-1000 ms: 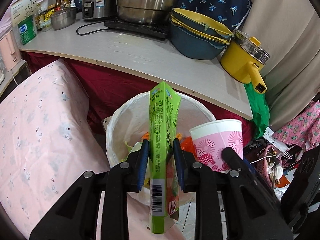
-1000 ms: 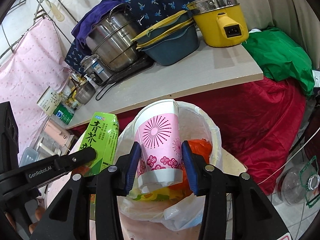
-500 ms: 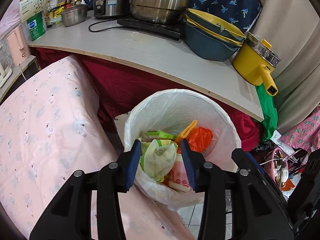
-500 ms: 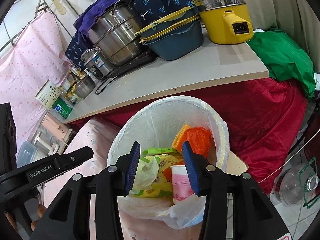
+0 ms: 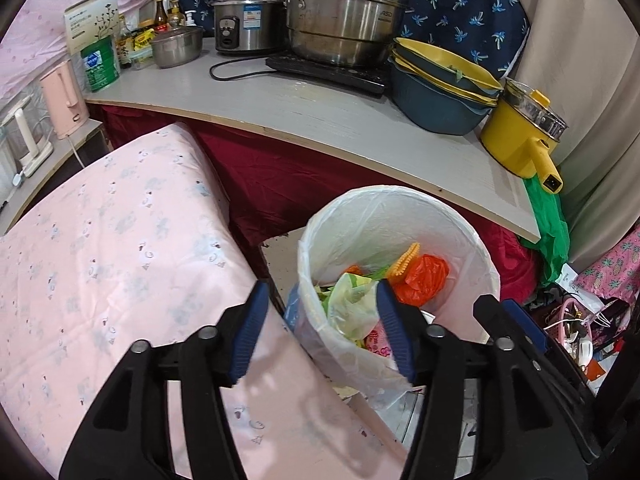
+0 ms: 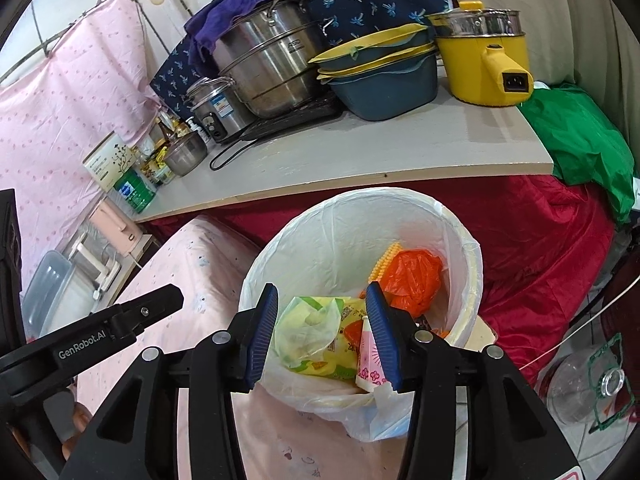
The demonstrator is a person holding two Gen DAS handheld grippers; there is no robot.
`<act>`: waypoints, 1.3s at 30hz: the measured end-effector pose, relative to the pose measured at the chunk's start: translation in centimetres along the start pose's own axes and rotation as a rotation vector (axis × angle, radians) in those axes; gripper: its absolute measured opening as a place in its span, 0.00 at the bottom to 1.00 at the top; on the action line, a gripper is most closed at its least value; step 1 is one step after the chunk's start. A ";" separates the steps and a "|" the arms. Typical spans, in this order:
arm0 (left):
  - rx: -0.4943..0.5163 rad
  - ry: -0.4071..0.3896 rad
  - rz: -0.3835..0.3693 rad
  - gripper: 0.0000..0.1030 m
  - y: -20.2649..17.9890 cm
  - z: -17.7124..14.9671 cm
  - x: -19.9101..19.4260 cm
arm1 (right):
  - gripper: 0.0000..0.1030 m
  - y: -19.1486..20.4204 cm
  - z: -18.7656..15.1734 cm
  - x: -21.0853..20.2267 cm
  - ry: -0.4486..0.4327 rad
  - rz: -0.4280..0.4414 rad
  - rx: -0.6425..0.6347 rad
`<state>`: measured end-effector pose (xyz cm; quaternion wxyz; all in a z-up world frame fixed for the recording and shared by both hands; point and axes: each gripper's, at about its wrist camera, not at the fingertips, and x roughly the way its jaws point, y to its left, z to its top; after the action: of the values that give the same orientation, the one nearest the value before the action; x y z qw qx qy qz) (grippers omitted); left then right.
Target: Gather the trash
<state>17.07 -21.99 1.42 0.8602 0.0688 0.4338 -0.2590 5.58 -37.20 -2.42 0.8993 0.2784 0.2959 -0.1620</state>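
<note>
Inside the round plastic-lined bin, crumpled orange bag, pink paper cup.

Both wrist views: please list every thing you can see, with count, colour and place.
Trash bin: one, white liner, on the floor before the counter.
Orange bag: one, orange, inside the bin at the far side.
Paper cup: one, pink and white, inside the bin, lying tilted.
Clear bag: one, yellow-green, on top of the trash.
Counter: one, grey, behind the bin.
Steel pot: one, silver, at the back of the counter.
Rice cooker: one, silver, left of the steel pot.
Basins: a stack, blue and yellow, right of the pot.
Electric pot: one, yellow, at the counter's right end.
Pink cloth: one, pink, left of the bin.
Left gripper: open, empty.
Right gripper: open, empty, over the bin.
</note>
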 end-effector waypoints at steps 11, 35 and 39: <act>0.006 -0.030 0.053 0.65 1.5 -1.2 -1.8 | 0.54 2.5 -1.0 -1.2 -0.001 -0.039 -0.086; 0.042 -0.054 0.173 0.81 3.2 -4.2 -3.2 | 0.82 5.2 -2.7 -3.1 -0.005 -0.161 -0.250; 0.049 -0.052 0.191 0.85 3.4 -4.8 -3.1 | 0.83 5.6 -2.9 -3.2 0.002 -0.176 -0.274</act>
<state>13.87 -16.19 0.58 0.8900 0.1239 0.3965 -0.1881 4.38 -30.66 -0.15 0.9108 0.1266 0.3395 -0.1980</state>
